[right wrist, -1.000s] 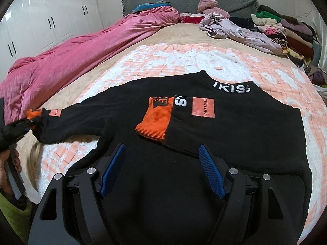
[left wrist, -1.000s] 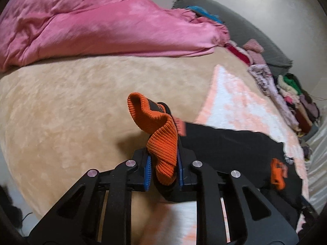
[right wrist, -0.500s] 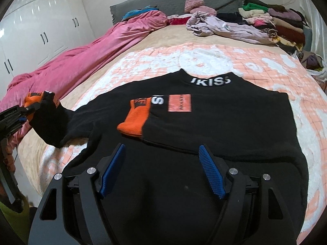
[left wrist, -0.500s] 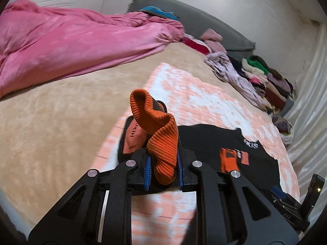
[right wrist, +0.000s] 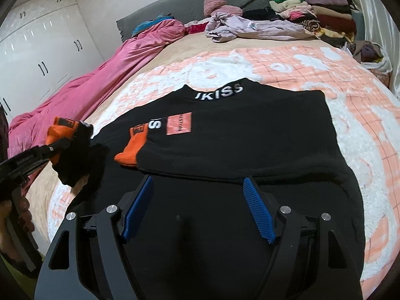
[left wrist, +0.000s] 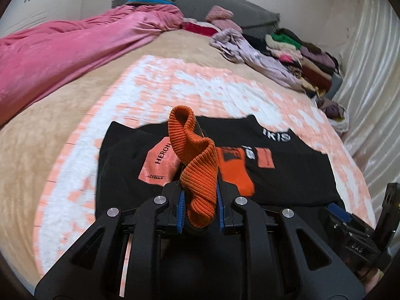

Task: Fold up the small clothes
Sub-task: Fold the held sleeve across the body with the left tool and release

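On the peach-and-white blanket [right wrist: 300,57] lies the black sweater [right wrist: 250,130], its right sleeve folded across the chest. The left gripper [left wrist: 198,200] pinches the other sleeve's orange cuff [left wrist: 197,160], lifted over the sweater's left side. The right gripper [right wrist: 197,207] hovers spread above the hem, holding nothing.

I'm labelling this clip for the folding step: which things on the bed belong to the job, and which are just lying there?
In the job:
- black sweater
- its orange cuff, clamped in the left gripper
- right gripper, open above the hem

Lying about:
- pink duvet
- lilac garment
- stacked clothes
- peach blanket
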### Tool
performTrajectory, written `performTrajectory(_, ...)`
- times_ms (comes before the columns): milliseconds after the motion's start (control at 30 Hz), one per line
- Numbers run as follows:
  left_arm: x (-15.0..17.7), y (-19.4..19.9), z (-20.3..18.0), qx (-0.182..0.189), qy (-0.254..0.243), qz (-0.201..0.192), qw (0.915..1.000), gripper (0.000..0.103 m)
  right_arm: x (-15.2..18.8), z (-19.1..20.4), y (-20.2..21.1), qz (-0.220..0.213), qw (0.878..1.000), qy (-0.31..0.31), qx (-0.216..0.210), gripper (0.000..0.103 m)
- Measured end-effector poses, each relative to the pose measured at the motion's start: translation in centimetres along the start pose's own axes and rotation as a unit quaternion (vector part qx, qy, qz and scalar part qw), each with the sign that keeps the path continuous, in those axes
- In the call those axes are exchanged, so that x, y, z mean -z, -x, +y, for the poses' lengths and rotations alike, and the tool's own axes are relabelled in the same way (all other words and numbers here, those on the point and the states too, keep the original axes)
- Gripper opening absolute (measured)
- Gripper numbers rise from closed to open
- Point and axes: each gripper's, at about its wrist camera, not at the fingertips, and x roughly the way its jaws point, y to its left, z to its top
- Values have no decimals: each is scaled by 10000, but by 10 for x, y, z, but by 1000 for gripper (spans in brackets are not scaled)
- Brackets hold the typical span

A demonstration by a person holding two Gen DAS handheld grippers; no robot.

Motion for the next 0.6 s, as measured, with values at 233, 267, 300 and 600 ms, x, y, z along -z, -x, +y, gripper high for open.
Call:
performTrajectory(233, 10, -28, -30, 58, -268, 301, 9992, 12, 3, -17, 4, -30, 9999, -141, 22, 73)
performTrajectory(267, 12, -32, -32, 68, -296, 350, 9989, 13, 3, -18, 3, -26, 9999, -155, 28, 73)
performTrajectory(300, 14, -34, -34, 77, -298, 380, 9988, 14, 3, -20, 3, -21, 9999, -167, 29, 73)
performTrajectory(600, 24, -43, -39, 381, -259, 618, 9970, 26, 2, -25, 2, -26, 9999, -154, 48, 73)
